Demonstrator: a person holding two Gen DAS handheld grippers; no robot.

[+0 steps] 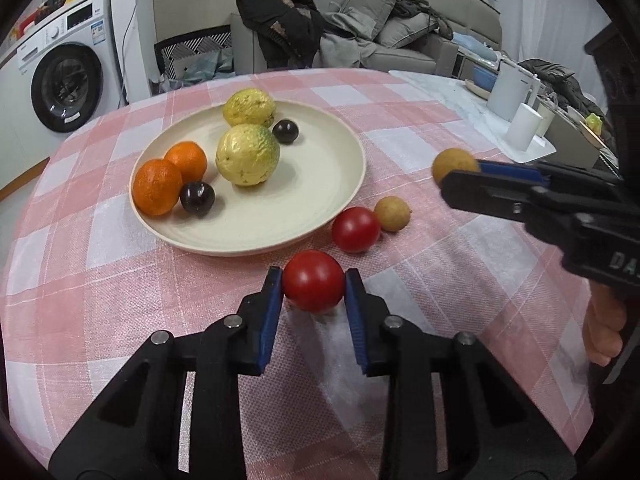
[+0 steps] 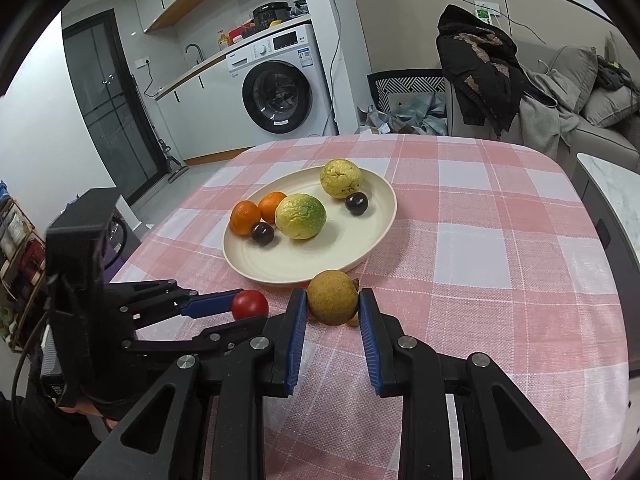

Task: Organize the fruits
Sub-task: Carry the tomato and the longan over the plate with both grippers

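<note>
A cream plate [image 1: 320,184] [image 2: 360,240] on the pink checked tablecloth holds two yellow-green guavas [image 1: 248,156] [image 2: 301,216], two oranges [image 1: 158,186] [image 2: 245,217] and two dark round fruits [image 1: 197,197] [image 2: 263,233]. My left gripper [image 1: 313,284] [image 2: 240,308] is shut on a red tomato [image 1: 313,286] [image 2: 250,305] just in front of the plate. My right gripper [image 2: 333,300] [image 1: 460,172] is shut on a tan longan [image 2: 333,298] [image 1: 454,164] near the plate's rim. A second tomato [image 1: 356,229] and a second longan [image 1: 392,213] lie on the cloth beside the plate.
A white tray with white cups [image 1: 524,126] stands at the table's far right. Behind the table are a chair draped with a dark coat [image 1: 280,20] [image 2: 480,64], a grey sofa [image 1: 400,24] and a washing machine [image 2: 280,84].
</note>
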